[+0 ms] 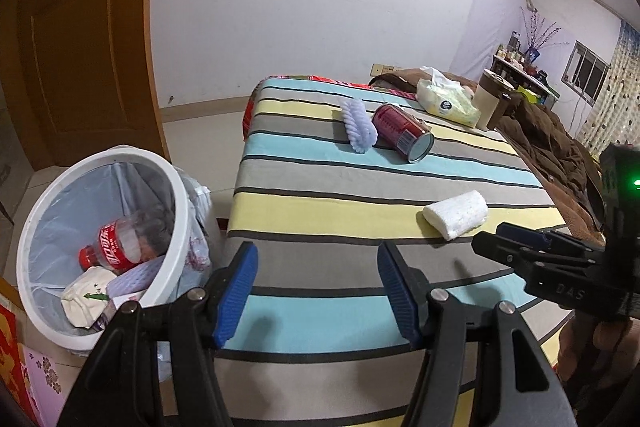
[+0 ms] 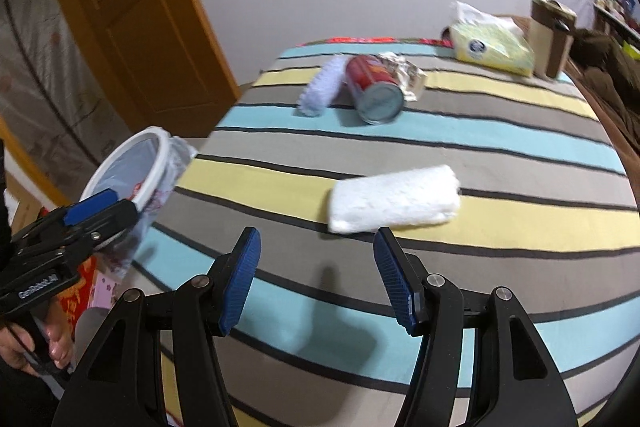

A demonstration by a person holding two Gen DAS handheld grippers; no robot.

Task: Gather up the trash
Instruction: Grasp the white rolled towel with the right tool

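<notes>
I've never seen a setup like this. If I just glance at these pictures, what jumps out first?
Probably the striped bedsheet with litter on it: a red can lying on its side beside a pale purple foam piece, and a white foam piece nearer the front. Two open grippers with blue pads, left and right, frame the bottom. A white bin left of the bed holds a red-labelled bottle.

Striped bed sheet [image 2: 500,131] – tissue pack [image 2: 494,47] beside lidded cup [image 2: 550,35]; wooden door [image 1: 84,59] behind.
</notes>
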